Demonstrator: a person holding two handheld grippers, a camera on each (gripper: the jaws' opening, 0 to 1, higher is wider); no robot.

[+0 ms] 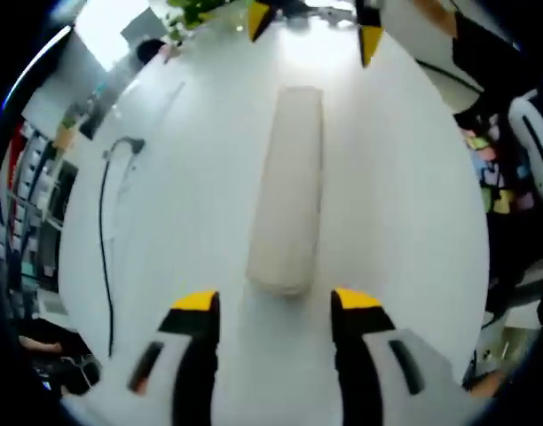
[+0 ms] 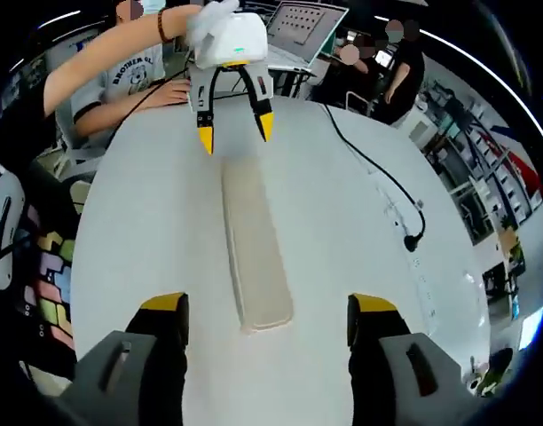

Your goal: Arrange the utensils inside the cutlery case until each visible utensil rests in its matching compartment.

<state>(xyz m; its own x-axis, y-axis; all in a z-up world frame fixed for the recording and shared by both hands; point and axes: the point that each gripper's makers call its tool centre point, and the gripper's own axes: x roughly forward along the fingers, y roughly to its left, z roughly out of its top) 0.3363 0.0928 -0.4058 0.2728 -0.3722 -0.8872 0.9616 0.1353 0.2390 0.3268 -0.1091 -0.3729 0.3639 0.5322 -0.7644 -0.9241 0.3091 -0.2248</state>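
The closed case (image 1: 287, 191) (image 2: 254, 248) is lying on the table (image 1: 183, 231) (image 2: 342, 257), faced endwise by both grippers (image 1: 276, 306) (image 2: 270, 312), jaws released, nothing being grasped.

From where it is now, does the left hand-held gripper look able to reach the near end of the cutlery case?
Probably yes. The left hand-held gripper is open, its jaws standing either side of the near end of the closed cutlery case. Bare white table lies around it, with the black cable off to one side.

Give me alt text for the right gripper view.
A long closed beige cutlery case lies lengthwise on a white table, between the open right gripper near its close end and the open left gripper at its far end.
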